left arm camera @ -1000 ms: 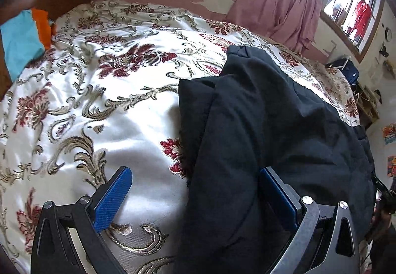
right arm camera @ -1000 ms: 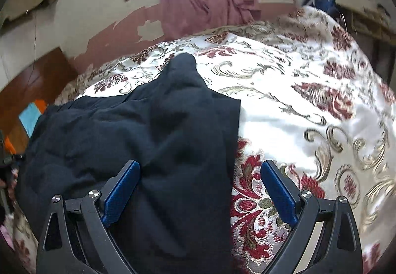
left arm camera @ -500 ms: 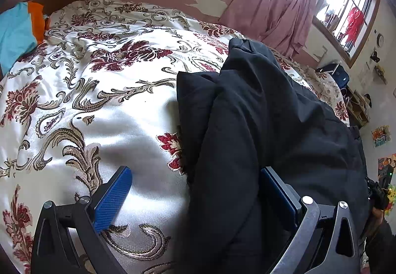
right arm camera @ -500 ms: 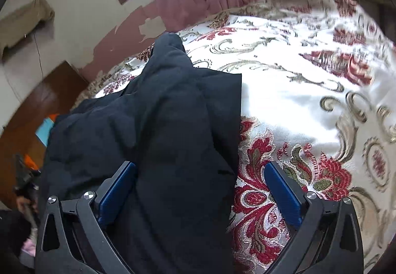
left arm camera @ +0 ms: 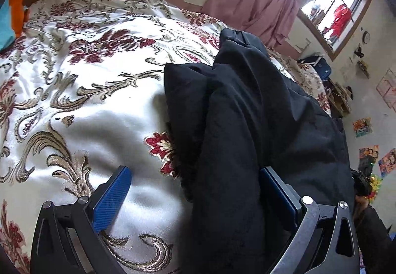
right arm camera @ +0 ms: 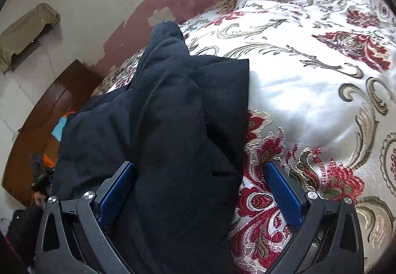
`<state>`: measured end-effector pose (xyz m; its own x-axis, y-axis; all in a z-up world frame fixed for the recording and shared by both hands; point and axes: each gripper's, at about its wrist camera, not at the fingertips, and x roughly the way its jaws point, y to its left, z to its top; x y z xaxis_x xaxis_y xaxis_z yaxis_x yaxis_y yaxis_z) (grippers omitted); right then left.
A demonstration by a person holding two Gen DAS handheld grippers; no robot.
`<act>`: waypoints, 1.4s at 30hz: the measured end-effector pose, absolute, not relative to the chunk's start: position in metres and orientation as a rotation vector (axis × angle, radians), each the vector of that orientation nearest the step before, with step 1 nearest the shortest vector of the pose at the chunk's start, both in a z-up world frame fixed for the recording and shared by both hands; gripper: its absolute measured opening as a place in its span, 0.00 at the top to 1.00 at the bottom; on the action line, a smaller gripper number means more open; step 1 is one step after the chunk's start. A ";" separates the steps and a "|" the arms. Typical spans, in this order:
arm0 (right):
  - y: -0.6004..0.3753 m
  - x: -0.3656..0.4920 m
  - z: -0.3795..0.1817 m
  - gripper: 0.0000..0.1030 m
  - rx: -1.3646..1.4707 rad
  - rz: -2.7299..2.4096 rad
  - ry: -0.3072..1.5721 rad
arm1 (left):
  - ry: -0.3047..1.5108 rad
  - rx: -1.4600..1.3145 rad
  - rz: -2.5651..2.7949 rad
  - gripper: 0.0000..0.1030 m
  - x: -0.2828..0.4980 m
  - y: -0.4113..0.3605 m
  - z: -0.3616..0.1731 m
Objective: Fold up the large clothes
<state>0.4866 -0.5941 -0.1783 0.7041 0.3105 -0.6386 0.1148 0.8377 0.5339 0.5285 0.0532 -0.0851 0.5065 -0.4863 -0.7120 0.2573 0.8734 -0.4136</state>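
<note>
A large black garment (left arm camera: 247, 113) lies partly folded on a bed with a white, red and gold floral cover (left arm camera: 86, 75). Its long folded part runs away from me; it also shows in the right wrist view (right arm camera: 173, 113). My left gripper (left arm camera: 195, 189) is open, low over the garment's near left edge, with fabric lying between the blue pads. My right gripper (right arm camera: 200, 187) is open over the garment's near right edge, black fabric between its pads too. Neither gripper pinches the fabric.
Pink curtains (left arm camera: 259, 1) hang by a barred window at the far wall. A wooden headboard (right arm camera: 49, 113) with teal and orange cloth (left arm camera: 12, 16) stands at the bed's left end. The bedcover (right arm camera: 309, 63) stretches bare to the right of the garment.
Both grippers have moved forward and lower over the garment's near end, tilting inward. The jaws have stayed open and the garment has barely shifted.
</note>
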 end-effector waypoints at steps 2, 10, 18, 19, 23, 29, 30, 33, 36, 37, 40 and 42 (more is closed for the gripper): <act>-0.595 0.488 -0.178 0.01 0.591 0.135 0.800 | 0.946 -0.269 -0.488 0.00 0.530 0.053 -0.084; -0.591 0.492 -0.174 0.26 0.629 0.238 0.805 | 0.980 -0.292 -0.611 0.34 0.536 0.037 -0.079; -0.585 0.489 -0.174 0.67 0.746 0.210 0.783 | 0.992 -0.346 -0.553 0.70 0.532 0.028 -0.068; -0.582 0.487 -0.171 0.72 0.750 0.208 0.770 | 0.992 -0.358 -0.536 0.75 0.530 0.028 -0.066; -0.574 0.482 -0.157 0.81 0.759 0.196 0.723 | 0.975 -0.370 -0.480 0.85 0.524 0.022 -0.048; -0.570 0.472 -0.127 0.84 0.799 0.230 0.641 | 0.910 -0.341 -0.525 0.89 0.511 0.009 -0.010; -0.569 0.472 -0.123 0.84 0.797 0.234 0.635 | 0.903 -0.327 -0.529 0.89 0.508 0.006 -0.005; -0.566 0.468 -0.102 0.85 0.766 0.248 0.611 | 0.880 -0.307 -0.545 0.89 0.499 0.002 0.010; -0.562 0.459 -0.080 0.85 0.743 0.261 0.582 | 0.863 -0.317 -0.557 0.89 0.491 0.004 0.021; -0.566 0.455 -0.080 0.85 0.735 0.264 0.577 | 0.856 -0.319 -0.560 0.89 0.488 0.006 0.024; -0.565 0.447 -0.064 0.85 0.722 0.269 0.561 | 0.842 -0.332 -0.567 0.89 0.482 0.010 0.032; -0.564 0.442 -0.057 0.85 0.707 0.268 0.557 | 0.836 -0.329 -0.569 0.89 0.478 0.011 0.035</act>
